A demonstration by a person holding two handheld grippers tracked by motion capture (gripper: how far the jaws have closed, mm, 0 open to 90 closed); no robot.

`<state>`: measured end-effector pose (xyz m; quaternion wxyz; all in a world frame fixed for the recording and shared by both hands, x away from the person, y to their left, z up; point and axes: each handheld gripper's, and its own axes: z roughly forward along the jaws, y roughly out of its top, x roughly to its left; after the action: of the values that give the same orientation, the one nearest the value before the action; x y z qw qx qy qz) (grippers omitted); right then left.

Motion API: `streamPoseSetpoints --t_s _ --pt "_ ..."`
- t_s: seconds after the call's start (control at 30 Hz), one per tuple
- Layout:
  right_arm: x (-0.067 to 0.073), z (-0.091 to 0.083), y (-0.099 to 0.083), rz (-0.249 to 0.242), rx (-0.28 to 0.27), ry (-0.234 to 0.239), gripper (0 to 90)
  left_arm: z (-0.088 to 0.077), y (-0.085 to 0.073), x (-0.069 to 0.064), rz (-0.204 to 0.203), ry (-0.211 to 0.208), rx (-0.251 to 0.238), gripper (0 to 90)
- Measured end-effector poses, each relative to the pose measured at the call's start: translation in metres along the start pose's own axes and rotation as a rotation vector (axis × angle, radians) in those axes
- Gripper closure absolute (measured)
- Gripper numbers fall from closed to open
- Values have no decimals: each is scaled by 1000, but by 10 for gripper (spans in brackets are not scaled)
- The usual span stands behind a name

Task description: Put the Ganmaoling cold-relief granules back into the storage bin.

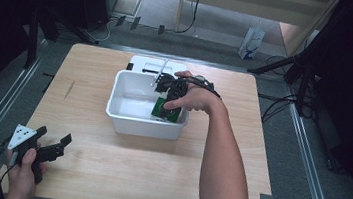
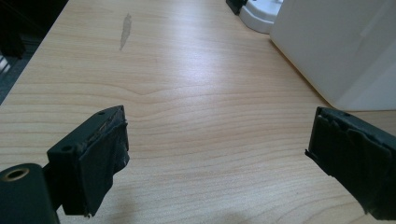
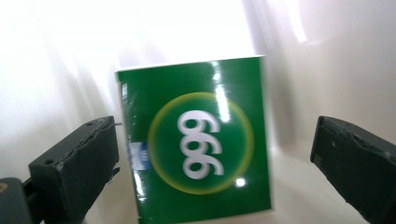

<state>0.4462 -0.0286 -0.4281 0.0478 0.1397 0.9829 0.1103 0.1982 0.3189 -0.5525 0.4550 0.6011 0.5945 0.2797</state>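
Placement looks all but done, to judge by how things lie; at the lower left of the high view the left hand-held gripper [image 1: 53, 147] idles over the wooden surface [image 1: 121, 168], jaws spread with nothing between them; farther in, at the frame's centre, the right hand-held gripper [image 1: 170, 98] reaches into the white bin [image 1: 121, 119], released, its jaws clear of the green box [image 1: 165, 111] inside; withdrawing remains; the right gripper view gives that box's yellow ring and white numerals [image 3: 198, 144], which the high view cannot resolve.
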Motion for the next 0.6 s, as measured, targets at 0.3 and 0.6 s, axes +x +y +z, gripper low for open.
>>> streamPoseSetpoints --t_s 0.3,0.6 --pt "0 -27 -4 21 -54 -30 0 0 0 0 2 2 2 56" --pt "1 -55 -22 74 -91 -90 0 1 0 -1 11 4 7 56"
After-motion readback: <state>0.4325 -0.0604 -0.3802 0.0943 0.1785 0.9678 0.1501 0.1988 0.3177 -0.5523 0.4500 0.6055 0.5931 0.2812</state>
